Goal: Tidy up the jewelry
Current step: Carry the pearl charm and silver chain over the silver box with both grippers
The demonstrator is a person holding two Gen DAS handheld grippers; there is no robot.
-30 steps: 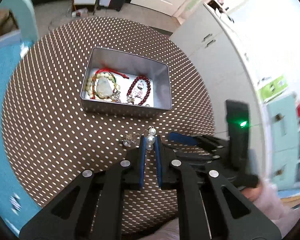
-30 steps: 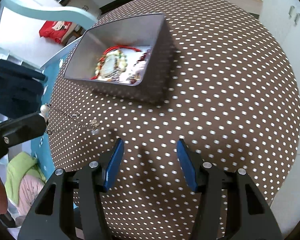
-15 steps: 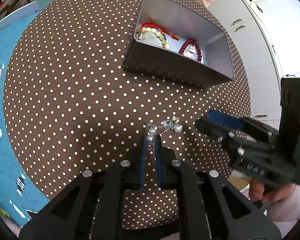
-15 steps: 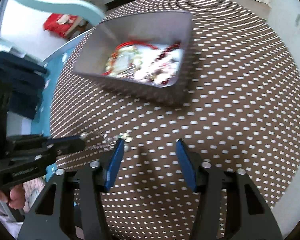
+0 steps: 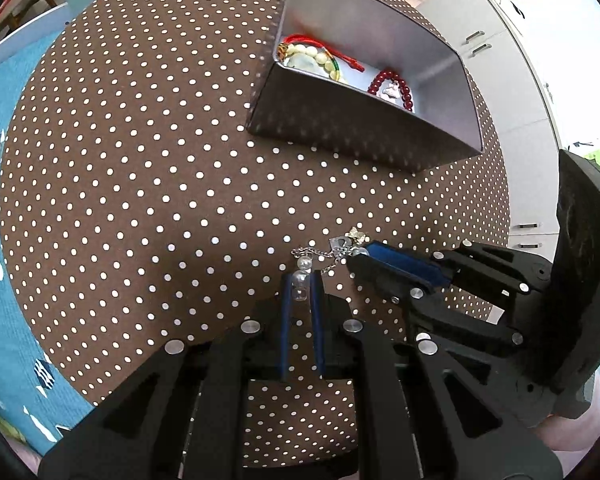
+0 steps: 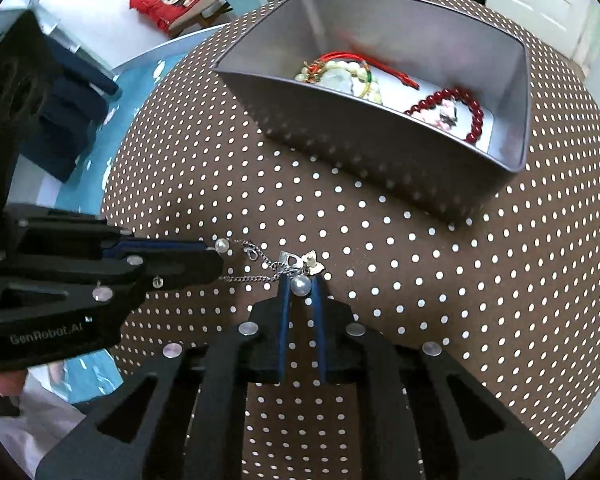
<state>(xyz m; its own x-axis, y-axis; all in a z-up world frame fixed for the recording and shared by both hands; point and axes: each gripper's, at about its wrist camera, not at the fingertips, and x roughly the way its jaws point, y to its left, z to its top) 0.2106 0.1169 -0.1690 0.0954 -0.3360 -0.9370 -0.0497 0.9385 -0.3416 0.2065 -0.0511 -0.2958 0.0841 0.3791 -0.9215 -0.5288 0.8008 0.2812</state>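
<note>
Broadly, the round polka-dot desk (image 5: 140, 184) fills both views, and the open metal tin (image 5: 440, 60) sits toward the upper right of each frame, well apart from the action low in the middle. Inside it lie a pale bead bracelet with red cord (image 6: 340, 70) and a dark red bead bracelet (image 6: 460, 108).

Lower down, the pearl-and-chain bracelet (image 6: 260, 264) is strung out on the cloth between the two grippers, its long axis running left to right across the right wrist view. The left gripper (image 5: 301, 284) has its fingers nearly together, pinching the pearls at one end. The right gripper (image 6: 301, 285) is closing on the other end, a single pearl (image 6: 301, 285) already sitting between its blue fingers (image 6: 285, 308), with the small charms (image 6: 304, 260) just above them.

So each hand has an end, and the tin lies up and right of both; in the frames the right gripper looks the nearer to it.
</note>
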